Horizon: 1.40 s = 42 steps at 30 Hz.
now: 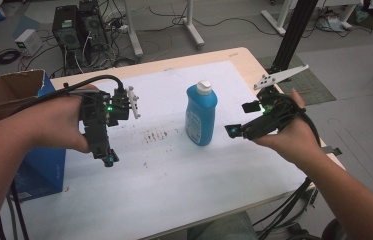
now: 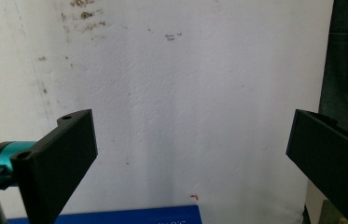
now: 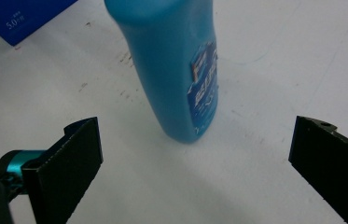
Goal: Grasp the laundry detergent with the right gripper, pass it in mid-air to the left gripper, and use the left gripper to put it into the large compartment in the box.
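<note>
High view: nearest the camera, two forearms entered from the bottom edge, each hand holding a gripper above a white sheet (image 1: 174, 175) that covered the table (image 1: 239, 55). The left gripper (image 1: 108, 159) pointed down at bare sheet, jaws spread wide with nothing between them; the left gripper view showed only stained sheet in the gap. The right gripper (image 1: 234, 131) lay level, aimed at the bottle (image 1: 200, 115), likewise spread and grasping nothing. The bottle, blue with a white cap (image 1: 203, 87), stood upright near the middle of the sheet, between the two grippers and just beside the right one, untouched. In the right gripper view the bottle (image 3: 176, 70) rose ahead of the gap between the jaws, with nothing in the way. At the table's left edge stood a blue box (image 1: 39, 165), and behind it an open cardboard box (image 1: 11, 92); its contents could not be seen. Beyond the table, computer cases (image 1: 76, 25) and cables lay on the floor.
</note>
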Tool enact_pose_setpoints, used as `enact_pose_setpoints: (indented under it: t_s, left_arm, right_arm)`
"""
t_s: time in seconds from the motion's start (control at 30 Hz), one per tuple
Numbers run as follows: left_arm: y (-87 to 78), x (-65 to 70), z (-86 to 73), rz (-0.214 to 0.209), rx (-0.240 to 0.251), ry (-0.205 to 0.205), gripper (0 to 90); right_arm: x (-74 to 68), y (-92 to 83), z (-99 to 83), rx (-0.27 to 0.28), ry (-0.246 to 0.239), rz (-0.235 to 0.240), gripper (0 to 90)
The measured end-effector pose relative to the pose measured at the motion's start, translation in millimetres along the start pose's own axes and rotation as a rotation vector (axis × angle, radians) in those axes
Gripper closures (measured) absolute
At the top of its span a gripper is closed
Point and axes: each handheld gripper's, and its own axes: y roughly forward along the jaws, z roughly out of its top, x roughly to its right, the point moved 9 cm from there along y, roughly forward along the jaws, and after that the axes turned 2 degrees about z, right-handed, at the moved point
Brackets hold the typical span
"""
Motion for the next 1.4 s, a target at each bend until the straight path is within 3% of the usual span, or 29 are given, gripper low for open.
enact_pose_setpoints:
  t_s: [0.2,0.23,0.53,1.03,1.4]
  left_arm:
    - [0.8,2.5,-0.6,-0.002,-0.003,0.003,1.7]
    - [0.6,3.0,-0.5,0.001,-0.002,0.008,1.7]
    - [-1.1,2.2,-1.2,0.003,0.006,0.017,1.7]
    - [0.6,-1.2,-4.7,0.005,0.004,0.002,1.7]
    - [1.1,-1.9,-6.1,0.004,0.002,0.001,1.7]
  right_arm:
    - [-4.5,17.3,-13.2,0.022,0.026,0.002,1.7]
    - [-5.7,26.5,-17.0,0.026,0.03,-0.009,1.7]
    - [-8.6,56.3,-18.8,0.104,0.09,-0.032,1.7]
    - [-1.8,78.9,-5.5,0.23,0.138,-0.113,1.6]
    - [-1.0,89.2,0.2,0.256,0.145,-0.124,1.7]
